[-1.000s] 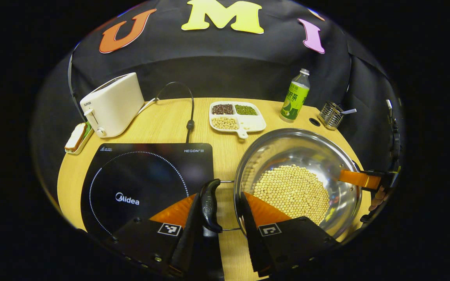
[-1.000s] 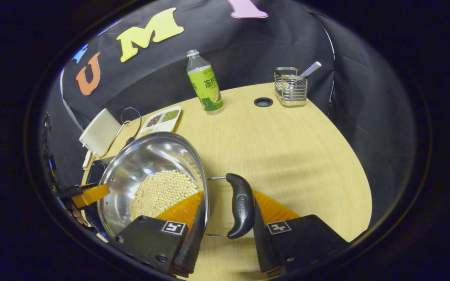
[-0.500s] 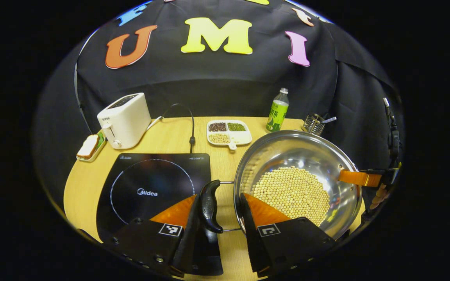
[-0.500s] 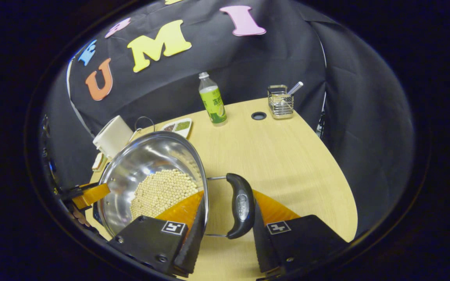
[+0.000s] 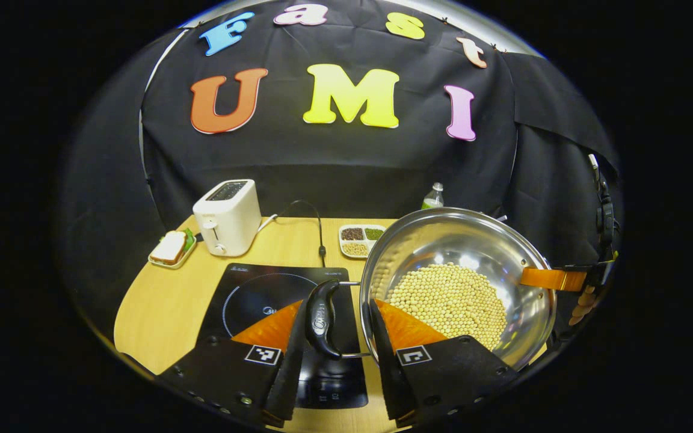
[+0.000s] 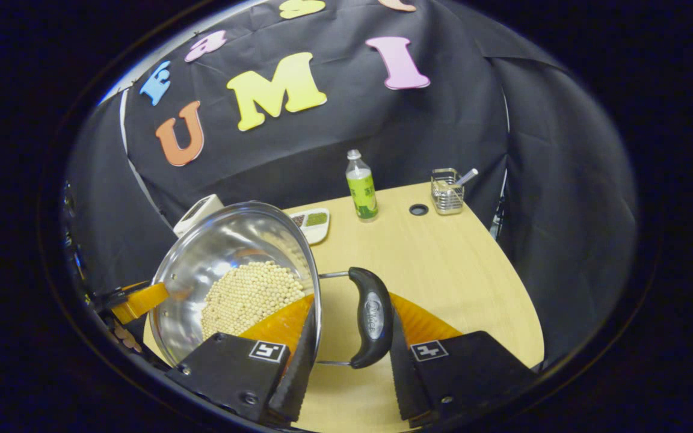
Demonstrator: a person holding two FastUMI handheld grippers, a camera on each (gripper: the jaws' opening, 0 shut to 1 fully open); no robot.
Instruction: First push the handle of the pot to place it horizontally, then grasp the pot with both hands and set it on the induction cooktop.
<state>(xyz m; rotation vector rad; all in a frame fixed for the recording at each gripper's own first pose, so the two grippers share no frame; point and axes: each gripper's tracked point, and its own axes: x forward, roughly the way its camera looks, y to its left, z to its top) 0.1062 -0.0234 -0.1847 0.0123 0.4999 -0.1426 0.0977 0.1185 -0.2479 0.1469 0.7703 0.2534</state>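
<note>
Left gripper view: pot (image 5: pixel 521 300) holds soybeans (image 5: pixel 449 297); tray (image 5: pixel 361 240) holds beans.

Mock kitchen booth, wooden table (image 5: pixel 160 307), toaster (image 5: pixel 228 218), induction cooktop (image 5: pixel 250 294), black cloth backdrop (image 5: pixel 346 162)

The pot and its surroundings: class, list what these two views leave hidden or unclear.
- Pot underside: both views look down into it, so its height above the table is unclear.
- Bottle, left gripper view: the pot's rim hides its lower part.
- Induction cooktop: the left gripper covers its near controls.
- Toaster, right gripper view: mostly behind the pot.
</note>
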